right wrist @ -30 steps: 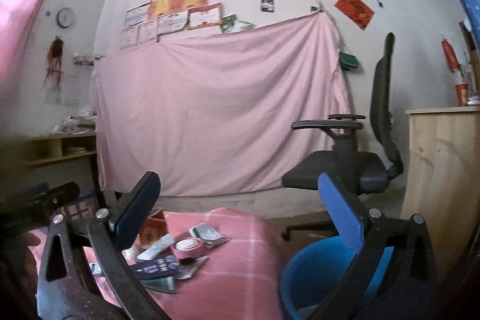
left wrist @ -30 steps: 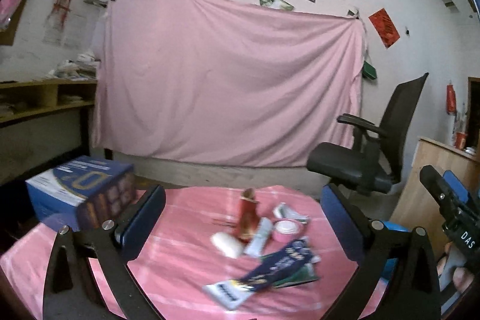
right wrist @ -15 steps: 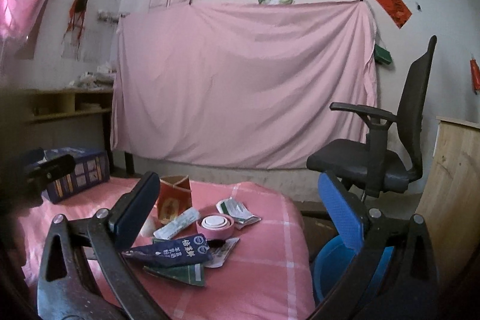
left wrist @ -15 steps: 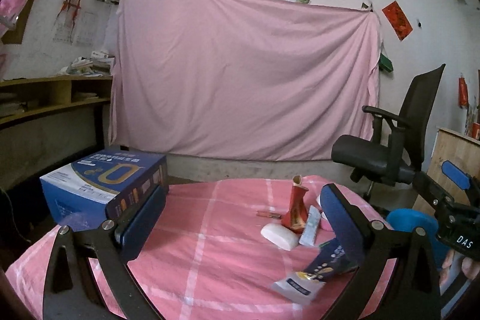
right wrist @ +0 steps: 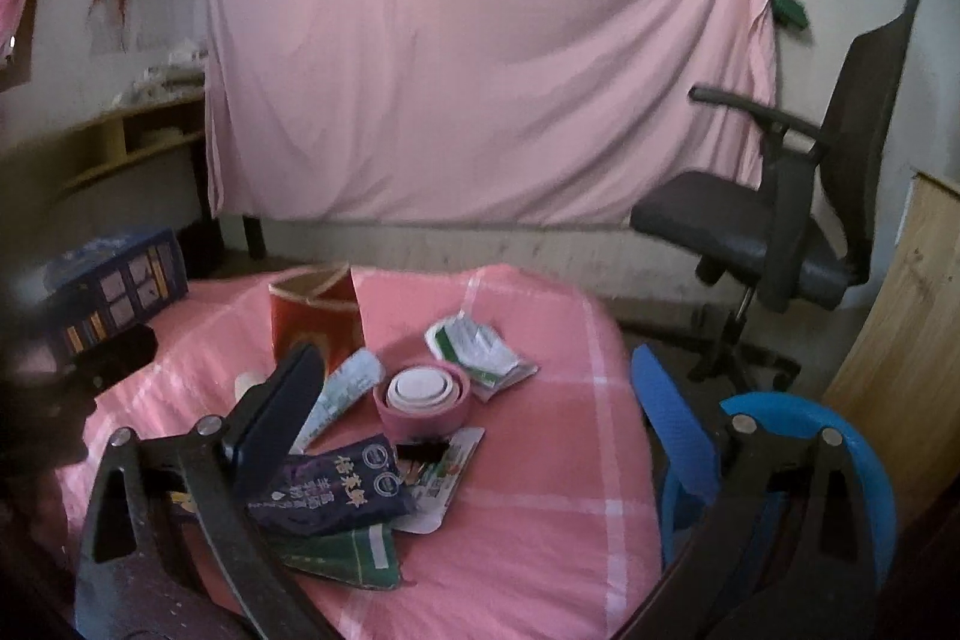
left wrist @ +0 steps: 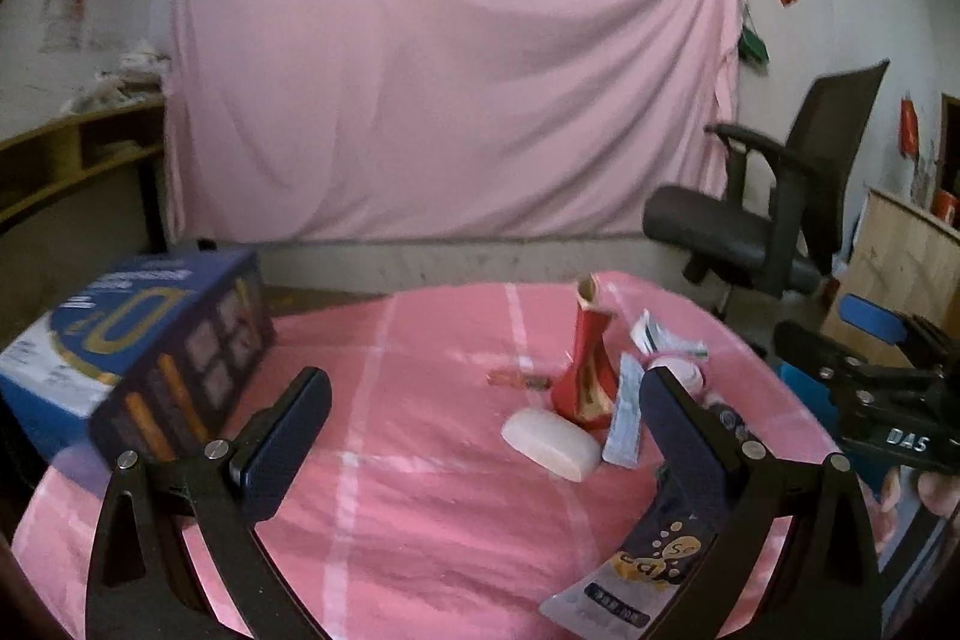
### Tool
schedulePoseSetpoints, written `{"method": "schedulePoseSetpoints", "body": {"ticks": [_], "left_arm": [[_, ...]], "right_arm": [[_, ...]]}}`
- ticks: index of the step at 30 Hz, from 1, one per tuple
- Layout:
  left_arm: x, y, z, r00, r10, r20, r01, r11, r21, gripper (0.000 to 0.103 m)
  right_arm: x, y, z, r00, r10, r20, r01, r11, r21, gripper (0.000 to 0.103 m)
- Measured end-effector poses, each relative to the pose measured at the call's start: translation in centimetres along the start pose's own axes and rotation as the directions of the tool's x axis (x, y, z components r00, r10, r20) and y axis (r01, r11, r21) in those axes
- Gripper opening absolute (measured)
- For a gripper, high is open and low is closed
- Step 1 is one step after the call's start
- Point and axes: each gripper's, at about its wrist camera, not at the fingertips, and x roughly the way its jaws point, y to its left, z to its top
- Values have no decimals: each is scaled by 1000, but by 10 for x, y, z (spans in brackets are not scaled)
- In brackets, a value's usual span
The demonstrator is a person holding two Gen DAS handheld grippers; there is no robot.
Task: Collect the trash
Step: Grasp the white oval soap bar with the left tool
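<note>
A heap of trash lies on the pink-clothed table (left wrist: 390,490): a red carton (right wrist: 315,322), a pink tape roll (right wrist: 423,397), a white-green wrapper (right wrist: 480,349), a dark blue pouch (right wrist: 336,484) and a green wrapper (right wrist: 348,556). My right gripper (right wrist: 480,412) hangs open just above and before this heap, with nothing between its fingers. In the left wrist view the red carton (left wrist: 588,370), a white oval lump (left wrist: 549,442) and the blue pouch (left wrist: 648,568) lie by the right finger. My left gripper (left wrist: 480,430) is open over bare cloth.
A blue bin (right wrist: 840,436) stands on the floor right of the table, partly behind my right finger. A blue cardboard box (left wrist: 138,340) sits on the table's left side. A black office chair (right wrist: 780,220) stands behind on the right, and a pink sheet covers the back wall.
Both grippers have come lower and closer to the table. The right one swung left, from the bin and table edge to the trash heap. Both stayed open.
</note>
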Motion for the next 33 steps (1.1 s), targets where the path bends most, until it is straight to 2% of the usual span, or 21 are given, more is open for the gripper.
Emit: {"method": "schedulePoseSetpoints", "body": {"ticks": [2,4,5,8,10,12,15,18,26,29,33], "left_arm": [[10,-2,0,999,-25,-46,25,1000,10,99],[21,-4,0,994,-45,-95,47,999,14,86],[23,-3,-1,992,-54,-114,56,998,13,82],[38,-2,-2,976,-96,-195,97,995,-1,69],[46,-2,-1,963,-126,-238,126,992,-16,57],[57,-1,-3,944,-147,-295,142,989,-36,48],[71,2,-4,914,-194,-356,177,981,-80,47],[74,2,1,910,-207,-358,179,978,-109,47],[83,8,11,902,-232,-364,180,969,-171,47],[85,9,11,901,-234,-365,179,968,-178,47],[86,14,11,901,-235,-365,177,967,-185,47]], "right_arm": [[14,1,0,998,17,-59,-17,1000,-2,103],[26,4,0,993,28,-113,-29,1000,-7,103],[32,5,-1,990,33,-137,-35,999,-9,103],[48,6,-3,978,51,-204,-52,999,-2,98],[57,7,-6,967,64,-247,-66,998,-2,94],[65,8,-8,957,74,-282,-77,997,0,90],[73,9,-8,947,84,-310,-89,996,-1,88],[82,13,-8,939,76,-336,-81,997,-3,88],[94,10,-10,918,121,-378,-111,993,49,86],[99,10,-12,908,140,-394,-125,990,62,81],[101,13,-12,905,138,-401,-126,990,54,81]]}}
